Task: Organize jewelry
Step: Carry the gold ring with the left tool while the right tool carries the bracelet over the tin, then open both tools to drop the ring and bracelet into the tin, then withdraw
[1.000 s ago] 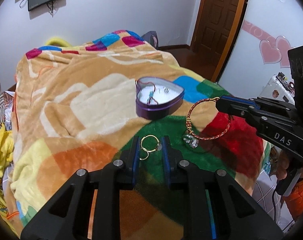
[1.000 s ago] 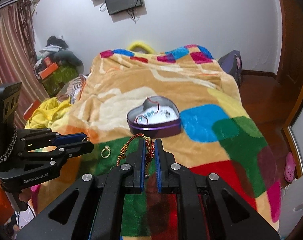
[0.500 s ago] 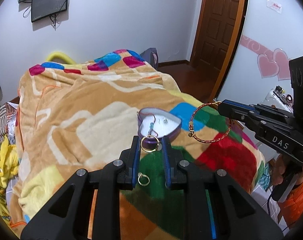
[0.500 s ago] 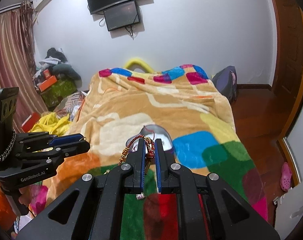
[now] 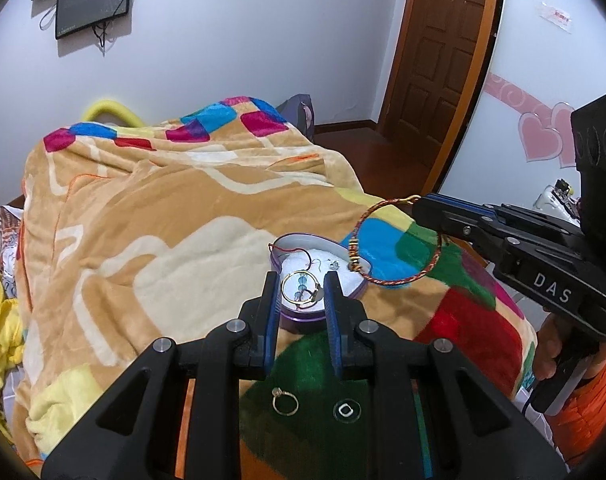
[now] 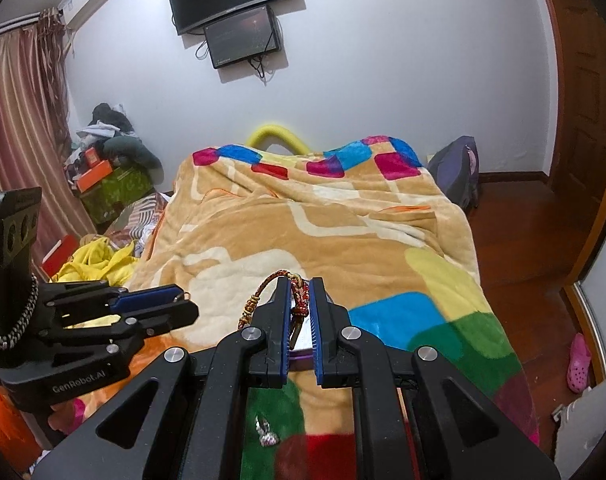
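Note:
A purple heart-shaped tin point(image 5: 303, 316) with a white lining sits on the patchwork blanket point(image 5: 183, 240); it holds a red cord and small beads. My left gripper point(image 5: 301, 280) hovers just in front of the tin, shut on a gold hoop point(image 5: 291, 300). At the right, my right gripper point(image 5: 419, 202) is shut on a red braided bracelet point(image 5: 353, 256) that hangs over the tin's right side. In the right wrist view the bracelet point(image 6: 299, 300) sits pinched in my right gripper point(image 6: 299, 286); the left gripper point(image 6: 185, 298) is at the left. Only the tin's purple edge point(image 6: 301, 354) shows there.
A small gold ring point(image 5: 286, 404) and a clear round piece point(image 5: 346, 410) lie on the green patch below my left gripper. A silver charm point(image 6: 265, 434) lies on the blanket. A hand with an orange sleeve point(image 5: 551, 352) holds the right gripper. Yellow clothes point(image 6: 99, 260) lie left of the bed.
Both grippers have risen and moved toward the tin, carrying the hoop and the bracelet off the blanket. The small ring stayed on the green patch.

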Action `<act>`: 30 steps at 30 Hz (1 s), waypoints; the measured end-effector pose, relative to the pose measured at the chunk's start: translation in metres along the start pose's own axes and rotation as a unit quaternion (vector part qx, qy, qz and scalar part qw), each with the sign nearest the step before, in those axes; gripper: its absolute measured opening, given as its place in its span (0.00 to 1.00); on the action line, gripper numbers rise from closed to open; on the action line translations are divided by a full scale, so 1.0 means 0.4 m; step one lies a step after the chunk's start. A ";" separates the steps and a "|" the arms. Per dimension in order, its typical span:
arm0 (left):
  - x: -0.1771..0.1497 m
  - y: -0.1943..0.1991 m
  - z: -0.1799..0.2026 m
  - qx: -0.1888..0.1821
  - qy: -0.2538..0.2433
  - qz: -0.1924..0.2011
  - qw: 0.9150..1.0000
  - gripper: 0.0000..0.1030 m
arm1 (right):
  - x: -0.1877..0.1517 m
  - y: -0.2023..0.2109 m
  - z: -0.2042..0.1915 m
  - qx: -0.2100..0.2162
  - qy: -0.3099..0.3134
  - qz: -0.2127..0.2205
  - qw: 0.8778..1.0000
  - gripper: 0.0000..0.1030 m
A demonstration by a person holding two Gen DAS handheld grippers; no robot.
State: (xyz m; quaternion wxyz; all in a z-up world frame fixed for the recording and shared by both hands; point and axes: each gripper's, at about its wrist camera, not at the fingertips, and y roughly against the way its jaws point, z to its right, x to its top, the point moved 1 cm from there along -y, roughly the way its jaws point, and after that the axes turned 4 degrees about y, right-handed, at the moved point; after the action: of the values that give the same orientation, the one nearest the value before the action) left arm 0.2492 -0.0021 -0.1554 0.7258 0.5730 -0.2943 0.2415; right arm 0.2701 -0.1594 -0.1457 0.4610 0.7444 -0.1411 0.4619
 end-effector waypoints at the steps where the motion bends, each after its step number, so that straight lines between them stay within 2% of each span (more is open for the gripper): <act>1: 0.000 -0.009 -0.003 0.000 0.001 -0.002 1.000 0.20 | 0.000 -0.008 0.000 0.002 0.000 -0.002 1.000 0.08; 17: 0.003 -0.148 -0.029 -0.012 0.013 -0.053 0.998 0.20 | -0.022 -0.156 0.035 0.003 -0.002 -0.064 0.998 0.08; 30: -0.005 -0.190 -0.025 -0.017 0.006 -0.075 0.997 0.20 | -0.026 -0.184 0.043 0.004 0.004 -0.102 0.995 0.08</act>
State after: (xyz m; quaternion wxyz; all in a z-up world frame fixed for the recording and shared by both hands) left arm 0.3014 -0.0098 -0.2111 0.7533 0.5794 -0.2505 0.1847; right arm 0.3209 -0.1361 -0.1978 0.5030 0.7550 -0.0605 0.4163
